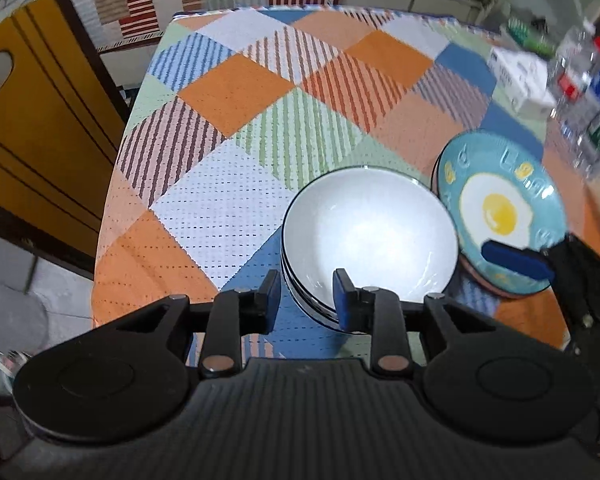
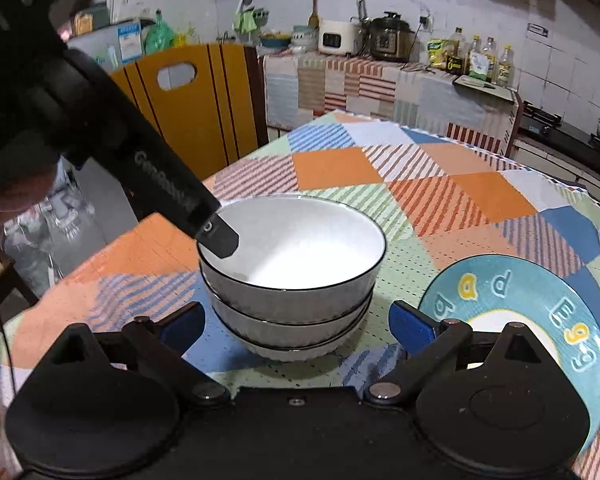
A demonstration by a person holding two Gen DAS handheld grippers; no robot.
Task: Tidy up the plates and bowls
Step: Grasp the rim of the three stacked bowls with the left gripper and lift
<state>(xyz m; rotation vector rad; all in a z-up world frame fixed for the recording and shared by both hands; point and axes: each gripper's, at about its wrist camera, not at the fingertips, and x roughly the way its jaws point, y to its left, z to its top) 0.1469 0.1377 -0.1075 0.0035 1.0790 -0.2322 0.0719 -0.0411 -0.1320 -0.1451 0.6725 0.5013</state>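
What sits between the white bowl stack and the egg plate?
Nothing: in the right wrist view, only bare tablecloth separates the bowl stack from the egg plate.

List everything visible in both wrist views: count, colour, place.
bowls: three, white with dark rims, nested in a stack mid-table
plate: at least one, teal with fried-egg print, right of the bowls; more may lie beneath
tablecloth: one, orange, blue, green and white patchwork, covering the table
box: one, white, far right table edge
bottles: several, clear plastic, blurred, beside the box
chair: one, yellow, behind the table
left gripper: jaws open astride the top bowl's rim
right gripper: jaws open, empty, low before the stack
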